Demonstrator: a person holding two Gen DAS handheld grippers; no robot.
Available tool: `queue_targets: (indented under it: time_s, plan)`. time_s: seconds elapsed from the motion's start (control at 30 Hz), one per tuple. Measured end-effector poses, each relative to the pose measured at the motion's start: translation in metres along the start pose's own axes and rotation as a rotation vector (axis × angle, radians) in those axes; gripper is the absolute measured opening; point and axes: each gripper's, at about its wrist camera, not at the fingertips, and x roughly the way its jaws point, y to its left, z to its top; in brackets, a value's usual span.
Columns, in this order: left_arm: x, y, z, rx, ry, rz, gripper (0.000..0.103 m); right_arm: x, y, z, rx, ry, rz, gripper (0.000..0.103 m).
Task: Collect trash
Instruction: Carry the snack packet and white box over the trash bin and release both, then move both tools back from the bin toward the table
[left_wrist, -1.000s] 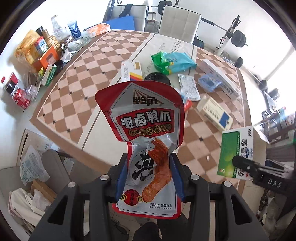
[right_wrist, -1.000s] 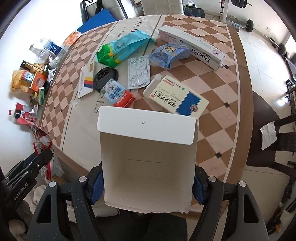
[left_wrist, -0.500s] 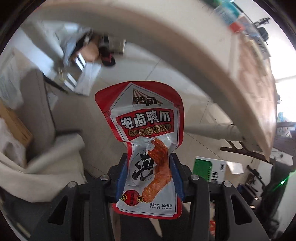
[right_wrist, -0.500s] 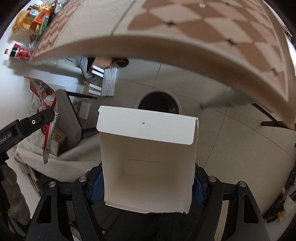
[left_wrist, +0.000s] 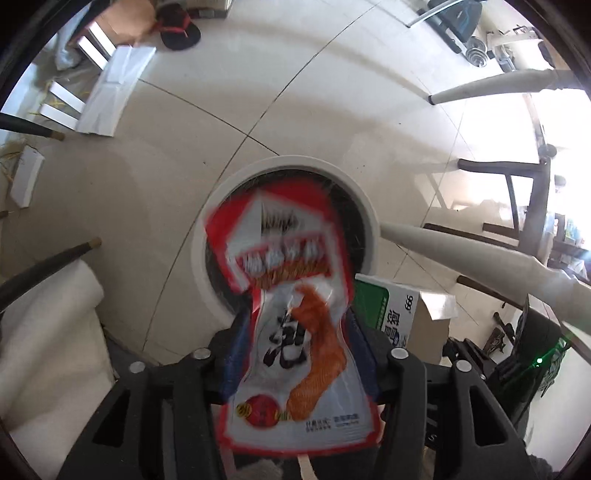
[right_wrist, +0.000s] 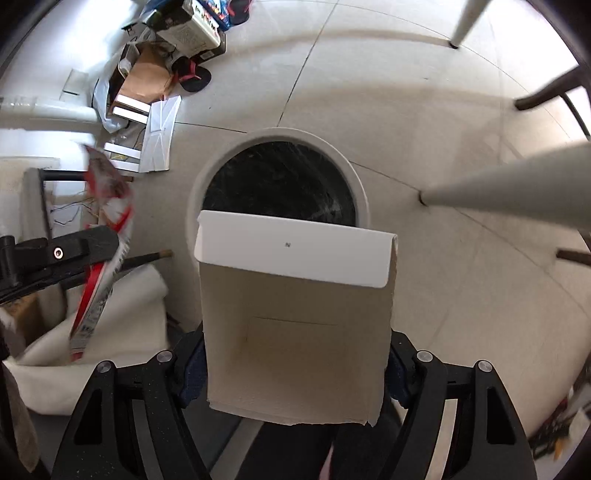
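A red and white snack packet (left_wrist: 295, 350) hangs between the fingers of my left gripper (left_wrist: 297, 332), blurred at its top, right over the round white-rimmed trash bin (left_wrist: 280, 162). The left jaws are opening and the pads no longer pinch the packet. My right gripper (right_wrist: 295, 354) is shut on an empty white carton box (right_wrist: 295, 314), its open flap toward the bin (right_wrist: 277, 133), whose black liner shows just beyond. In the right wrist view, the left gripper (right_wrist: 99, 240) and packet (right_wrist: 107, 206) appear at the left. The carton's green printed side (left_wrist: 395, 310) shows in the left wrist view.
Pale table legs (left_wrist: 461, 254) (right_wrist: 517, 184) slant in at the right of the bin. Dark chair legs stand around it. A heap of cardboard, white sheets and slippers (right_wrist: 166, 74) lies on the tiled floor beyond. A white cloth (left_wrist: 44, 332) lies at the left.
Both grippers have dropped from above the table to just over the floor bin. The left jaws have widened and the packet has slipped and blurred. The right still holds the carton.
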Motion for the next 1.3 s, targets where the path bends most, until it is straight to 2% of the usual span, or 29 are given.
queue_targets:
  time_s: [0.1,0.17,0.2,0.23,0.33,0.53,0.63,0.9,1.3]
  plan:
    - [0.012,0.003,0.003,-0.004,-0.008,0.020,0.073,0.032,-0.007,0.014,-0.035,0.009,-0.015,0.081]
    - [0.014,0.006,0.003,-0.024,-0.026,0.023,0.095,0.047,-0.016,0.023,-0.034,0.021,-0.008,0.085]
    - [0.013,0.007,0.001,-0.026,-0.035,0.032,0.098,0.053,-0.020,0.025,-0.033,0.023,-0.009,0.090]
    - [0.011,0.006,-0.002,-0.024,-0.046,0.055,0.101,0.057,-0.023,0.026,-0.034,0.024,-0.009,0.100]
    - [0.005,0.004,-0.013,0.010,-0.092,0.164,0.101,0.059,-0.028,0.027,-0.034,0.023,-0.024,0.103]
    - [-0.010,0.006,-0.041,0.023,-0.133,0.294,0.102,0.039,-0.004,0.027,-0.035,-0.009,-0.128,0.103]
    - [-0.022,0.007,-0.053,0.008,-0.141,0.312,0.102,0.022,0.004,0.021,-0.032,-0.024,-0.161,0.103]
    - [-0.071,-0.007,-0.094,0.010,-0.165,0.356,0.102,-0.042,0.013,-0.004,-0.018,-0.054,-0.152,0.103]
    - [-0.177,-0.045,-0.174,0.035,-0.191,0.328,0.102,-0.181,0.039,-0.068,-0.036,-0.107,-0.132,0.103]
